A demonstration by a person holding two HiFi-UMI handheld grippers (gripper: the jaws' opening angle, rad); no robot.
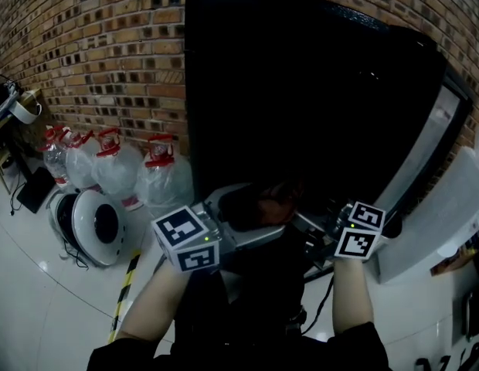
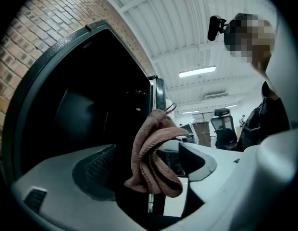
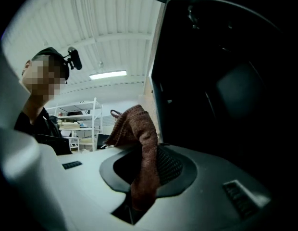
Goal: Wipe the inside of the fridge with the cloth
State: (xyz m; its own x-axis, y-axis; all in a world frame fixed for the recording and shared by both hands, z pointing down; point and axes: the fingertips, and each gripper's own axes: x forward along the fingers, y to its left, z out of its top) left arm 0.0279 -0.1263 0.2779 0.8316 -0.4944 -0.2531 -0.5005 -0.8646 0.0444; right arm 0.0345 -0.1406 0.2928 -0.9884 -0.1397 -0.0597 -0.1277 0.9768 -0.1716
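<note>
The right gripper [image 3: 139, 177] pinches the cloth [image 3: 139, 129], probably to wipe alone; the left gripper [image 2: 146, 165] gapes loosely around it, the fridge [image 1: 301, 91] at twelve o'clock

Brick wall [image 1: 93, 45] runs along the left, dark bricks scattered among the red. At its foot we count four big clear water bottles [image 1: 116, 168] with red caps, standing in a row and touching each other. Just beside them, nearer us, a round white appliance [image 1: 96, 224] with a dark centre sits on the pale glossy floor [image 1: 39, 315]. A yellow-and-black striped strip [image 1: 125, 288] lies on the floor near it. Overhead we note a white ribbed ceiling [image 3: 105, 28] with a long lit tube light [image 2: 197, 71]. Further back stand a black office chair [image 2: 222, 129] and a white shelf rack [image 3: 81, 124].
</note>
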